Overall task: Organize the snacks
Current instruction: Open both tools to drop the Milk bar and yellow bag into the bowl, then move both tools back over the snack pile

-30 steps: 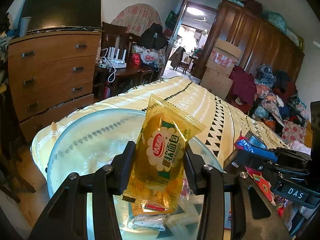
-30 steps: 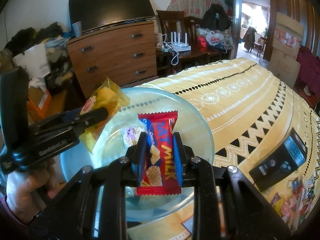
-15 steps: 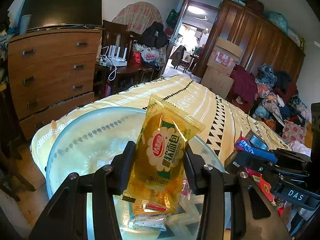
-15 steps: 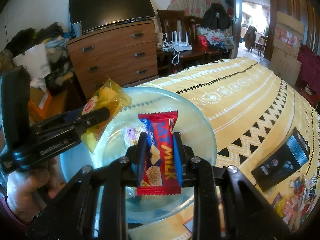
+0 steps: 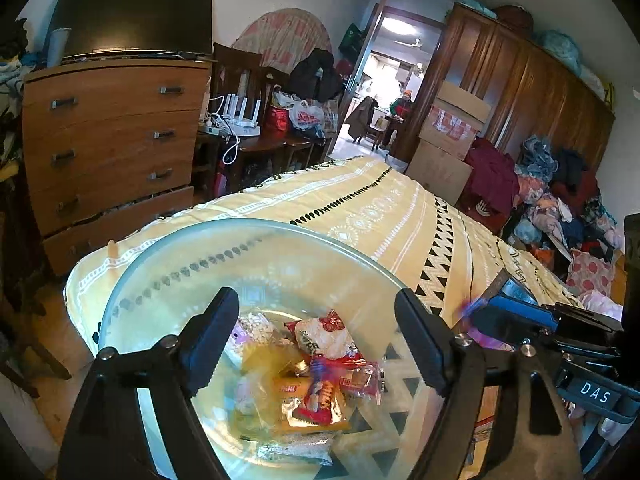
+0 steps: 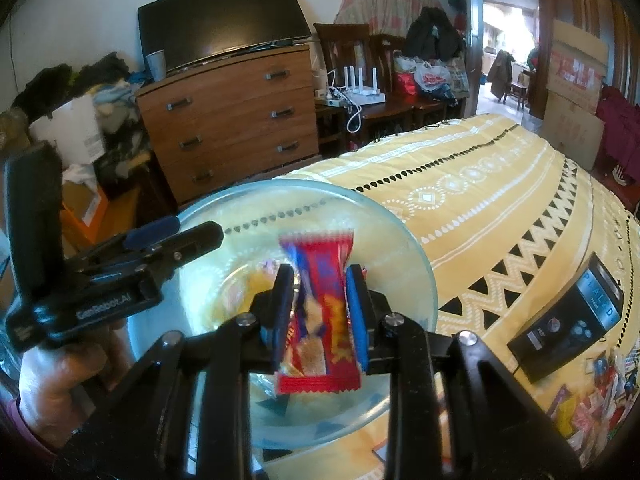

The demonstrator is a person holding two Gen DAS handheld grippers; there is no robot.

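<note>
My left wrist camera looks forward and down along my left gripper (image 5: 316, 340), close above the glass bowl (image 5: 168, 252), facing the dresser (image 5: 112, 136) and the doorway (image 5: 384, 92). My right wrist camera sits just to the right, also tilted down over the bowl (image 6: 404, 240), and catches my left gripper (image 6: 176, 240) at its left edge. Both views share the bowl, the yellow patterned cloth (image 5: 380, 216), the dresser and the doorway.
</note>
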